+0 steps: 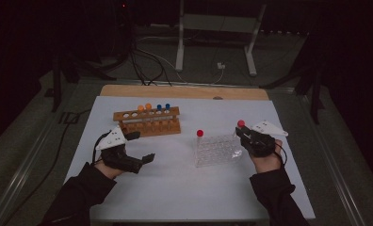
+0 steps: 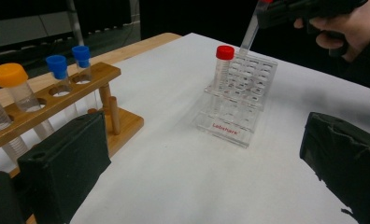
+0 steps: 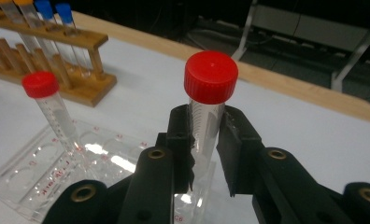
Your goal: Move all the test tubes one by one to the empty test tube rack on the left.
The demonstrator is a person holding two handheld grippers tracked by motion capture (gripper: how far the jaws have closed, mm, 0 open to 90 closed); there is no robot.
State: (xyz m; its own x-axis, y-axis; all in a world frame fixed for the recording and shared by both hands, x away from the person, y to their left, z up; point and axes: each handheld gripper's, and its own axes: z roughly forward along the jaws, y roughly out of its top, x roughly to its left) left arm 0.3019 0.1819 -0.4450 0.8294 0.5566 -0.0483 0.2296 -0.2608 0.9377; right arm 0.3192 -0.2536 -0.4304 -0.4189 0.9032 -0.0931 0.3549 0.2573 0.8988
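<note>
Right — my right gripper (image 3: 205, 154) clamps the red-capped tube (image 3: 206, 107) upright, just above the clear rack (image 1: 217, 149) — straight down next; left gripper (image 1: 136, 147) wide, idle.

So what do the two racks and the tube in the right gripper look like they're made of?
Rack with orange and blue tubes: wood, brown with visible dowels. Clear rack: see-through glossy plastic, likely acrylic. Held tube in the right gripper: clear, probably plastic, with a ridged red cap.

In the right gripper view, the lower part of the held red-capped tube (image 3: 205, 116) is hidden between the black jaws. The orange-capped tubes (image 3: 15, 9) are cut by the top edge. The clear rack (image 3: 57, 172) markings are too small to read.
</note>
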